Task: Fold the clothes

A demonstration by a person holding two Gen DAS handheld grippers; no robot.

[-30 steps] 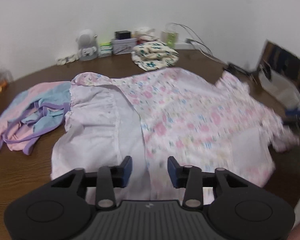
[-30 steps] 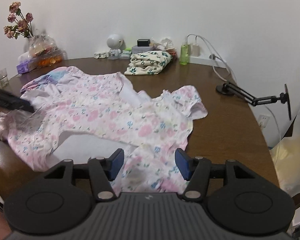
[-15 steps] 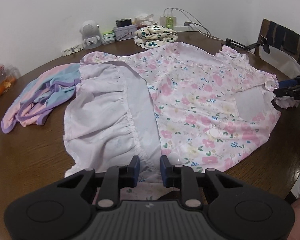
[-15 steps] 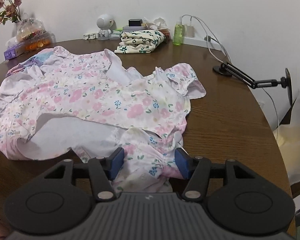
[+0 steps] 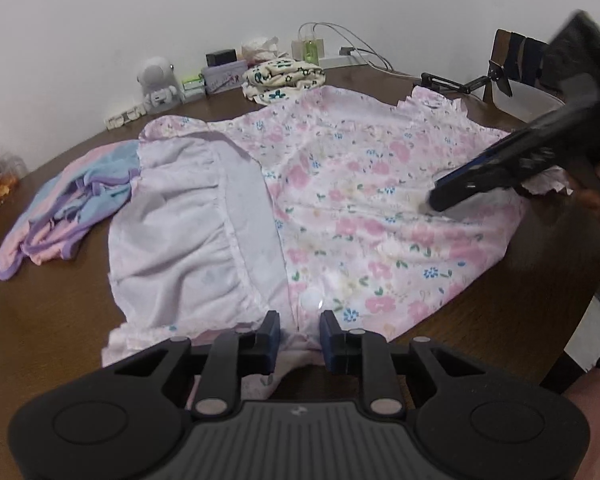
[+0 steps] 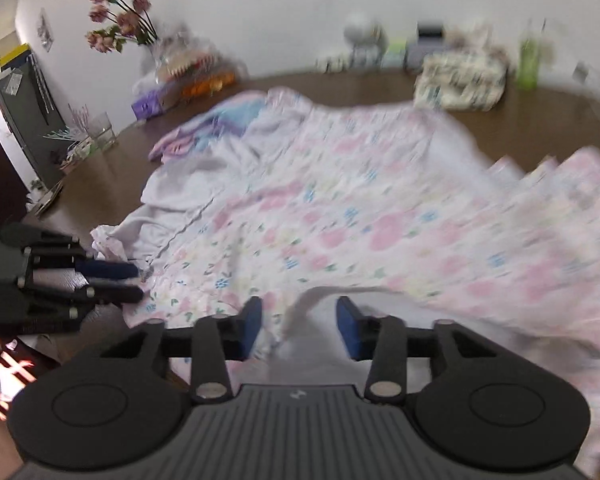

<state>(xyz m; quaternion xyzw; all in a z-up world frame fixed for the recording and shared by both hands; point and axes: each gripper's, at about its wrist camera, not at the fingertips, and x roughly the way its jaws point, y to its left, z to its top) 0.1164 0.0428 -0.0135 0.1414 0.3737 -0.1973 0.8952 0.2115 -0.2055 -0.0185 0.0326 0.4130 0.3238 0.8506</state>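
Floral dress (image 5: pixel 364 208), pink with blue and green sprigs, spread flat across the brown round table (image 5: pixel 52 312), pale inner lining turned up along its left side. Hem at the near table edge.

Left gripper (image 5: pixel 299 334) low over that hem, fingers narrowly parted with cloth lying between them; pinched or merely straddled cannot be told. Seen from the right wrist view, same gripper (image 6: pixel 138 280) at the dress's corner, one finger above the other.

Right gripper (image 6: pixel 298 330) over the dress (view blurred), fingers moderately apart, nothing gripped; a fold of pale cloth between them. From the left view, its tip (image 5: pixel 436 202) touching the fabric at the far right.

Pink, blue and purple garment (image 5: pixel 60 208) bunched just beside the dress. Folded cream floral cloth (image 5: pixel 284 78) by the wall. White figurine (image 5: pixel 158 84) near it. Green bottle (image 6: pixel 528 62), flowers in vase (image 6: pixel 116 24) further out.
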